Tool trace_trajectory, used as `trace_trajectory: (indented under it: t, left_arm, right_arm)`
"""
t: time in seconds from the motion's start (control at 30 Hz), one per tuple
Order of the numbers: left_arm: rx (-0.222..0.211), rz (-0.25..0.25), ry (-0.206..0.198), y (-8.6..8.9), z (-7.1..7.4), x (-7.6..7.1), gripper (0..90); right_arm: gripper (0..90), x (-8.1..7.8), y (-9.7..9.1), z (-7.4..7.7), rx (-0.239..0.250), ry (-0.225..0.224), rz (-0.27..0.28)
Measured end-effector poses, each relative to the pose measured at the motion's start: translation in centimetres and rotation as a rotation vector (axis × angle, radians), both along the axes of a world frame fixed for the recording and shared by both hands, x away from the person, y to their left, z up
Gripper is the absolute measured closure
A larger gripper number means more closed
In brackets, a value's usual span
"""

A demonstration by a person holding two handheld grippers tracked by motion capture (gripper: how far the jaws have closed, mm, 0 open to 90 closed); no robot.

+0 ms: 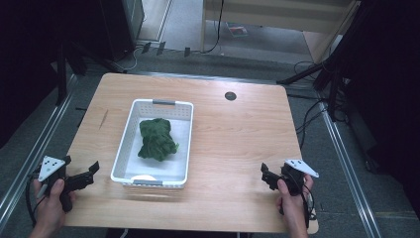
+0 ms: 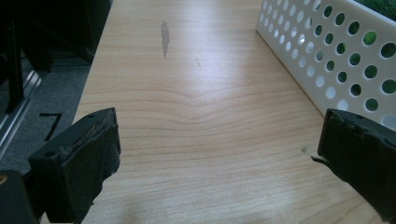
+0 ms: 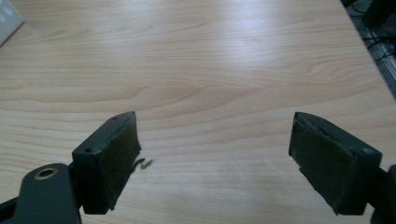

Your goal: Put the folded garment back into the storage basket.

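A white perforated basket [image 1: 130, 130] stands left of centre on the wooden table. In it lies a crumpled dark green cloth [image 1: 157, 139], with a small white thing [image 1: 143, 177] at its near end. My left gripper [image 1: 91, 171] is held low by the basket's near left corner. In the left gripper view the gripper [image 2: 219, 144] is open over bare wood, and the basket's wall [image 2: 327, 60] runs along the right. My right gripper [image 1: 265, 176] hovers near the table's front right. It [image 3: 215, 149] is open with nothing between its pads, above a tiny green fleck [image 3: 144, 163].
A round dark grommet [image 1: 230, 95] sits in the table's far middle. A grey smear [image 2: 164, 37] marks the wood left of the basket. Broad bare wood lies between the basket and the right gripper. Cables and metal rails run along the floor on both sides.
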State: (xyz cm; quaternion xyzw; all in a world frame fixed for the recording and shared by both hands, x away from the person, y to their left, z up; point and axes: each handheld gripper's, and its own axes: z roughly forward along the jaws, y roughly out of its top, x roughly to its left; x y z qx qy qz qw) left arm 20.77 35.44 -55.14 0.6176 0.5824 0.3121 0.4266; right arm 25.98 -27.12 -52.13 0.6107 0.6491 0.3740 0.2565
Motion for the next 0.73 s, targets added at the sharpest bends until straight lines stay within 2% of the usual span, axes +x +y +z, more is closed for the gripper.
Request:
trace_trajectory:
  t: [0.13,0.3,0.73]
  left_arm:
    - [-0.001,0.001,0.0,0.0,0.0,0.0,0.3]
    - [-0.003,-0.002,0.002,0.1,0.0,0.0,0.3]
    - [-0.003,0.0,0.003,0.0,0.0,0.1,0.3]
  right_arm:
    - [16.7,-0.5,-1.5,-0.3,-0.009,0.005,-0.04]
    - [17.5,-1.0,-2.9,-0.5,0.02,0.003,-0.073]
    - [17.9,-1.9,-3.8,-1.0,0.072,-0.015,-0.096]
